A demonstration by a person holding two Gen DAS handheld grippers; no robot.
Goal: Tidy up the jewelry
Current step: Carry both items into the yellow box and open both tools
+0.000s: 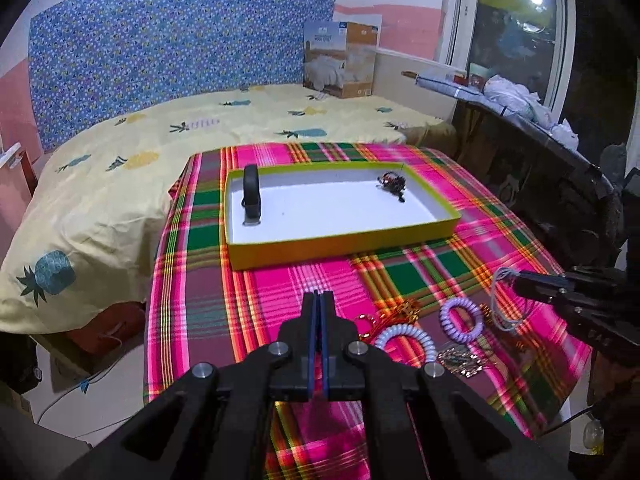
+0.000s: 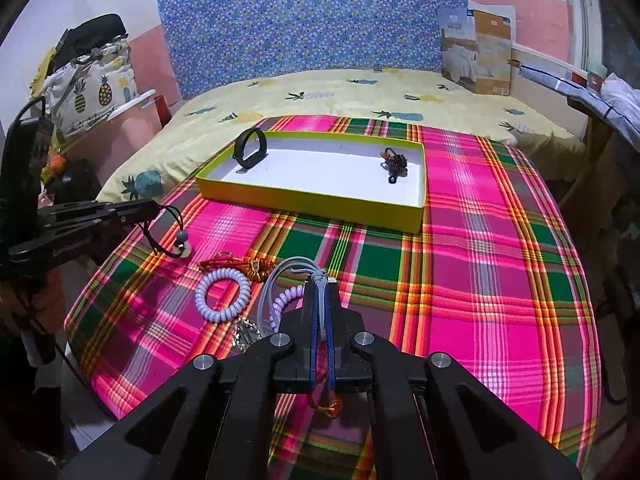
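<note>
1. Plaid cloth (image 2: 480, 264) in pink and green covers the table, and a bed (image 1: 120, 184) with a pineapple sheet stands behind it.
2. Nearest in the right wrist view, the right gripper (image 2: 319, 286) has its jaws pressed together on a grey cord (image 2: 269, 284), which loops out to the left of the fingers.
3. The left gripper (image 2: 154, 209) is also closed; it holds a black cord (image 2: 168, 236) with a small bead, and the cord hangs down to the cloth.
4. In the left wrist view, the left gripper's (image 1: 318, 298) jaws stand together above the cloth, and the black cord cannot be seen there.
5. Between the two grippers lies a pile of jewelry: a pale coil (image 2: 222, 294), a lilac coil (image 1: 461, 319), a red-gold piece (image 2: 236, 266) and a metal chain (image 1: 460, 358).
6. Further away, a yellow box (image 2: 312, 198) with a white inside rests on the cloth.
7. A black band (image 2: 251, 148) stands upright at the left end of the box, leaning on its wall.
8. A dark beaded piece (image 2: 394, 165) lies at the right end, well apart from the band.
</note>
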